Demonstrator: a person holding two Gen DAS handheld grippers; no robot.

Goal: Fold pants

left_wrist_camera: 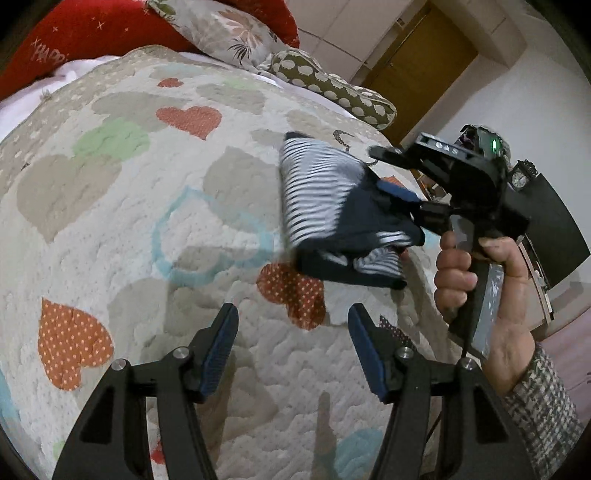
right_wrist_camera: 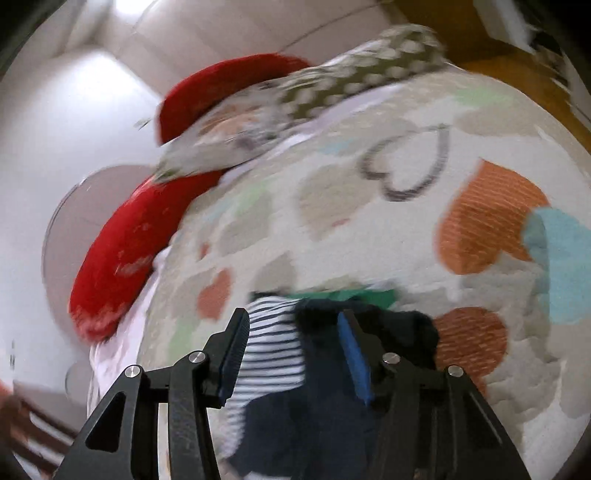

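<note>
The folded pants (left_wrist_camera: 332,218) are a navy and white-striped bundle, held in the air above the heart-patterned quilt (left_wrist_camera: 129,221). My right gripper (left_wrist_camera: 402,206) is shut on the bundle's right end. In the right wrist view the bundle (right_wrist_camera: 295,369) fills the space between the right gripper's fingers (right_wrist_camera: 291,354), and the picture is blurred. My left gripper (left_wrist_camera: 293,343) is open and empty, below the bundle, with its blue pads apart over the quilt.
Red pillows (left_wrist_camera: 92,33), a floral pillow (left_wrist_camera: 229,33) and a brown spotted pillow (left_wrist_camera: 332,88) lie at the head of the bed. A wooden door (left_wrist_camera: 424,66) and a dark cabinet with a clock (left_wrist_camera: 546,218) stand beyond the bed's right edge.
</note>
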